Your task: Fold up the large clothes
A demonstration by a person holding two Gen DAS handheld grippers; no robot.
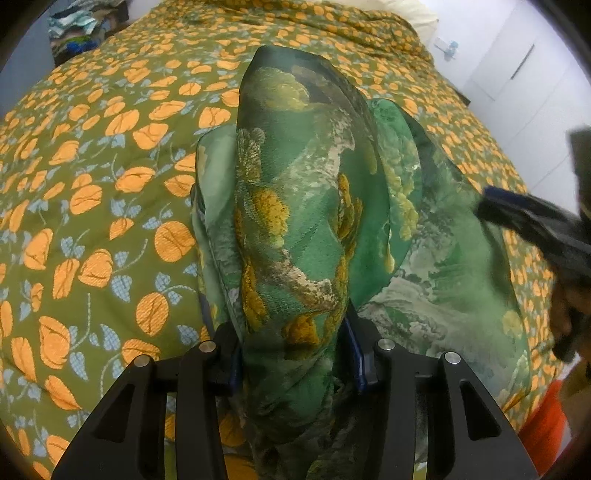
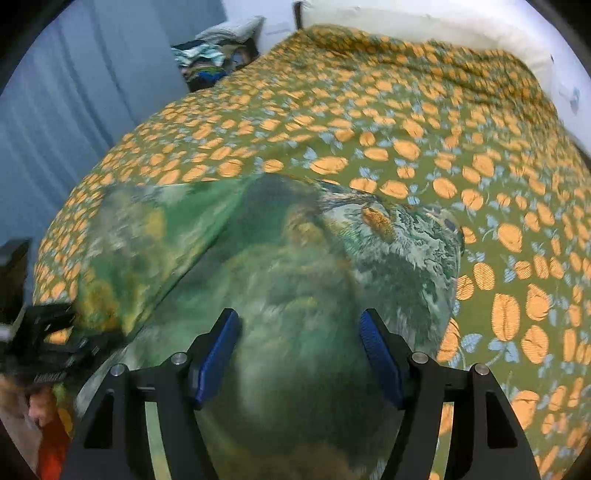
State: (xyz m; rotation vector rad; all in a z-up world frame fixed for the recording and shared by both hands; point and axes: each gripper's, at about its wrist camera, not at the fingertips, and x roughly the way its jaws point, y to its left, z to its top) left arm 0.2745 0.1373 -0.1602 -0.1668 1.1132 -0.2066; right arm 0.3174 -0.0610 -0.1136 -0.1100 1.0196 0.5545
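You're early in the fold: your left gripper [image 1: 295, 354] pinches a bunched ridge of the garment [image 1: 303, 206], your right gripper [image 2: 299, 354] gapes empty above it, nothing squared yet.

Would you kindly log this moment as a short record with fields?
garment: green silky printed cloth, bunched, lying partly on the bed
surface: olive quilt with orange flowers
left gripper: shut on a thick fold of the cloth
right gripper: jaws apart over the cloth, blurred; grip unclear
background: pile of clothes, white pillow
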